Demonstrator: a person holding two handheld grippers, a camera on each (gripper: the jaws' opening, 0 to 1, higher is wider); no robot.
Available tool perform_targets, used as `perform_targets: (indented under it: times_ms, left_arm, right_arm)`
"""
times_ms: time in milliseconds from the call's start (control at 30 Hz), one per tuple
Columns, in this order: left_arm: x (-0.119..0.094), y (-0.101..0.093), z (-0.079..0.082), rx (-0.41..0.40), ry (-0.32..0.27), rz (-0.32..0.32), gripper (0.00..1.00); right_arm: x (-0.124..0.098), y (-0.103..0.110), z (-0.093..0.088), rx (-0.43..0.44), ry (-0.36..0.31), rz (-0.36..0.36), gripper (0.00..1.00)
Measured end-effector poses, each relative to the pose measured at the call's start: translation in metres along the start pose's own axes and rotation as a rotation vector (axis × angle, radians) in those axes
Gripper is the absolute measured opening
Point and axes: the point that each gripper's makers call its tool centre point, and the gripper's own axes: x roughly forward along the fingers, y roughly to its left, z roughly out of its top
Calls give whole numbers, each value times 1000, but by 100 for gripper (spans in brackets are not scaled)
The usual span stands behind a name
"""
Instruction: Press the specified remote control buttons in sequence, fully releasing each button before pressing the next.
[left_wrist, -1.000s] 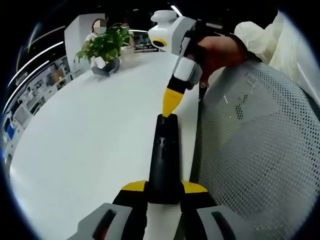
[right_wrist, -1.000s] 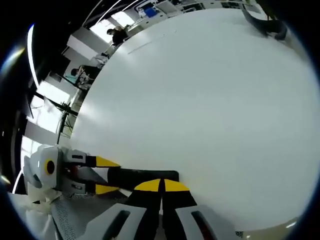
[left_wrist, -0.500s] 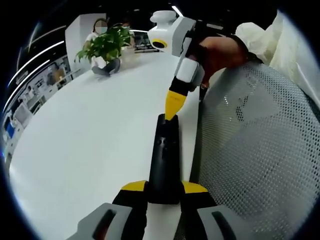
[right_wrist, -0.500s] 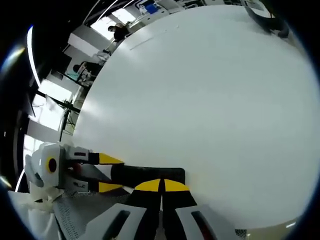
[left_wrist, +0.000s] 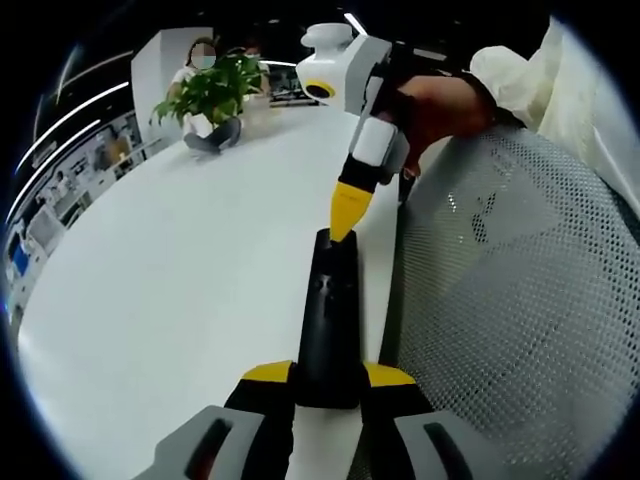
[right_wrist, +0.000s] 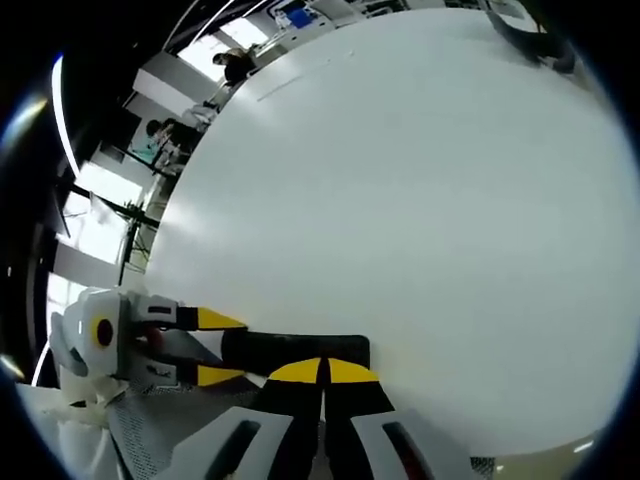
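Left claw (left_wrist: 328, 385) grips the near end of the remote (left_wrist: 328, 315), yellow tips clamped on either side; the remote runs straight out ahead of it, flat on the white desk (left_wrist: 170, 290) at the desk's edge. Judged purpose: steady the remote so a press does not push it away. Right claw (left_wrist: 345, 225), jaws closed together on nothing, comes down from ahead with its yellow tip at the remote's far end; closed tips make one narrow point for a button. Contact with a button: cannot tell. From right claw's (right_wrist: 322, 372) own view, remote (right_wrist: 290, 350) lies crosswise just beyond its tips, left claw (right_wrist: 205, 348) at its left.
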Motion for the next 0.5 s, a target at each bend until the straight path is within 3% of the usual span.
perform_targets:
  times_ms: [300, 500]
  left_arm:
    - [0, -1, 0, 4, 0, -1, 25]
    - [-1, -1, 0, 7, 2, 2, 25]
  right_arm:
    - [1, 1, 0, -62, -4, -26, 0]
    - [1, 4, -1, -161, -6, -72, 0]
